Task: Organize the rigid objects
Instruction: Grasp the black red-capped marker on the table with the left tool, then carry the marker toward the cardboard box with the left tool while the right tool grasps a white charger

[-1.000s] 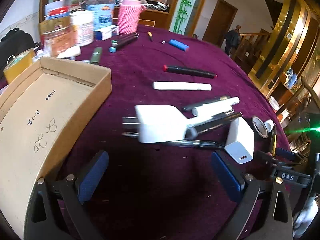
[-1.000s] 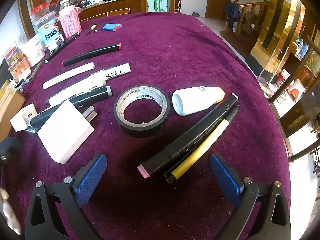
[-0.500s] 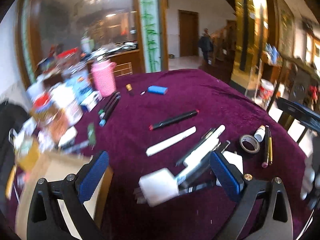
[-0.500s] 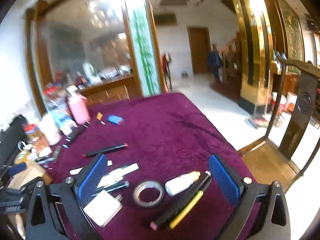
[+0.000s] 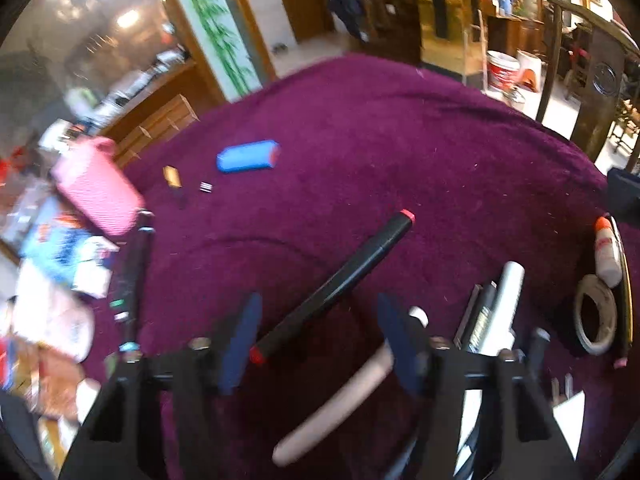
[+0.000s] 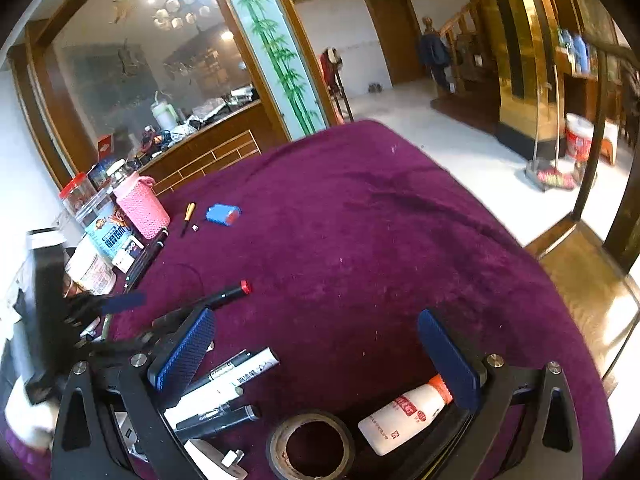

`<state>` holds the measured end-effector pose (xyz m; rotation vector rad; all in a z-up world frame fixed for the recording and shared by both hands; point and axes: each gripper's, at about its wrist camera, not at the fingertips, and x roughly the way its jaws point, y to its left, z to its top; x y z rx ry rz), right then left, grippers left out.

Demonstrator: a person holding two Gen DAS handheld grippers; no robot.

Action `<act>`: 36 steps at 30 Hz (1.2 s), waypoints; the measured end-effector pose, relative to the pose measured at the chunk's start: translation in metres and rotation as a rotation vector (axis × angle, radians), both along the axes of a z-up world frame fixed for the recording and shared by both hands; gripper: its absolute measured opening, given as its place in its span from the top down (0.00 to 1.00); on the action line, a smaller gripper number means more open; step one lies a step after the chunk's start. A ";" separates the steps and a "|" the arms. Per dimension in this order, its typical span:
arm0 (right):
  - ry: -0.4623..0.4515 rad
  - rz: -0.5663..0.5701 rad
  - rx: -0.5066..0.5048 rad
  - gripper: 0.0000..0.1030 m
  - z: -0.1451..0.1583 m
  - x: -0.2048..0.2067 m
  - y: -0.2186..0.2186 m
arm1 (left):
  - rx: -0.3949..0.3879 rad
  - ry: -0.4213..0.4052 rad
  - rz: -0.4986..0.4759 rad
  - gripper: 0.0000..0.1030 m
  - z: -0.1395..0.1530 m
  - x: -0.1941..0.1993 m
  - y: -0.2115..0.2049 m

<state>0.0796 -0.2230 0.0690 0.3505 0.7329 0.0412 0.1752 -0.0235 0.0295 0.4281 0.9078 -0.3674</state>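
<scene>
Purple velvet tablecloth (image 6: 360, 240) beneath scattered pens, white-tiled floor (image 6: 460, 148) beyond.

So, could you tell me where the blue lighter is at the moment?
The blue lighter lies on the purple tablecloth at the far left in both wrist views, right of the pink knitted holder, with a small yellow-handled tool between them.

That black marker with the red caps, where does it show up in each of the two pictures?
Left wrist view: black marker runs diagonally through the lower centre, its near end between the left tool's pads.
Right wrist view: black marker lies left of centre, partly hidden.
Shared landmark: the pink woven holder.
</scene>
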 end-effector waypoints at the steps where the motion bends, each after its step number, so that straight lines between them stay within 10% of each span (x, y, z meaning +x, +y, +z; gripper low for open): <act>1: 0.008 0.003 0.000 0.01 -0.002 0.001 0.001 | -0.010 0.031 -0.019 0.48 -0.006 0.008 -0.001; 7: 0.005 0.020 -0.021 0.01 0.000 0.000 0.006 | -0.040 0.086 -0.055 0.50 -0.021 0.020 -0.004; 11: 0.016 0.024 -0.017 0.01 -0.002 0.001 0.007 | -0.115 0.161 -0.040 0.85 -0.020 0.016 -0.004; 27: 0.038 0.067 0.006 0.01 -0.012 0.006 0.009 | -0.307 0.027 0.118 0.86 0.077 -0.091 0.053; 36: 0.023 0.135 -0.067 0.01 -0.014 -0.004 0.037 | -0.301 -0.009 0.246 0.86 0.070 -0.171 0.074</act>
